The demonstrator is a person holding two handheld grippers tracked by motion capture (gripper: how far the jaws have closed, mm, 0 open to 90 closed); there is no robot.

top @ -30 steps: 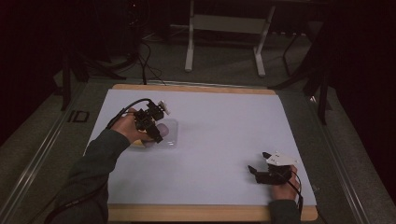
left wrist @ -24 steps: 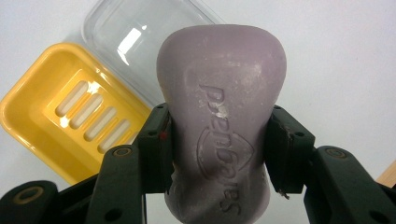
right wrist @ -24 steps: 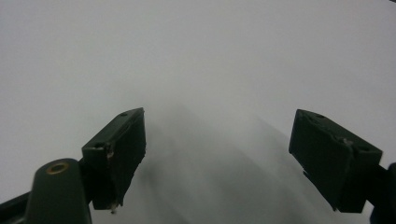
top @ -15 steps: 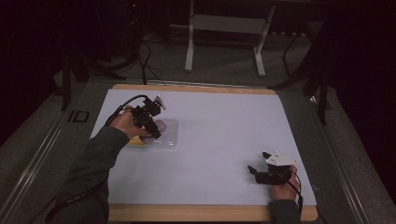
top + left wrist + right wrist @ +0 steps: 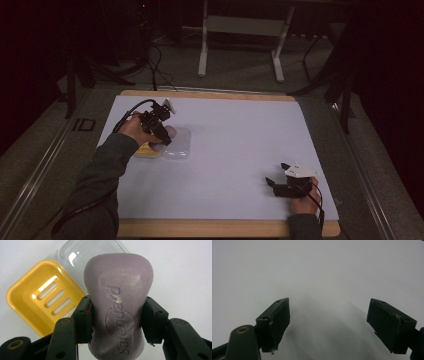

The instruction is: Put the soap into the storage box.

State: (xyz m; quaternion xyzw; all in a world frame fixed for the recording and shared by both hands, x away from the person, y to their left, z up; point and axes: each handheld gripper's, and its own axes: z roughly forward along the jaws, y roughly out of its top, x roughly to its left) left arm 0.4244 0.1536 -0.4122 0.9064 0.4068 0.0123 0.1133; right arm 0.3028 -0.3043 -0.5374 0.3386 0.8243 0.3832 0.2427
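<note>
A pale purple bar of soap (image 5: 118,302) with an embossed brand name is clamped at its waist between the black jaws of my left gripper (image 5: 117,317). Below it on the white sheet lie a yellow slotted soap dish (image 5: 42,300) and a clear plastic lid (image 5: 82,255) side by side. In the high view the left gripper (image 5: 162,135) hangs at the table's left, over the yellow dish (image 5: 147,150) and the clear lid (image 5: 178,145). My right gripper (image 5: 272,186) rests low at the front right, jaws wide apart, and in its own view the right gripper (image 5: 328,322) has nothing between its pads.
A white sheet (image 5: 235,140) covers the wooden table (image 5: 220,228). Behind the table stand a white metal frame (image 5: 240,25) and cables on a dark floor. A rail (image 5: 45,165) runs along the left side.
The left hand with the soap has drifted slightly, staying over the dish and lid. The right hand has kept still.
</note>
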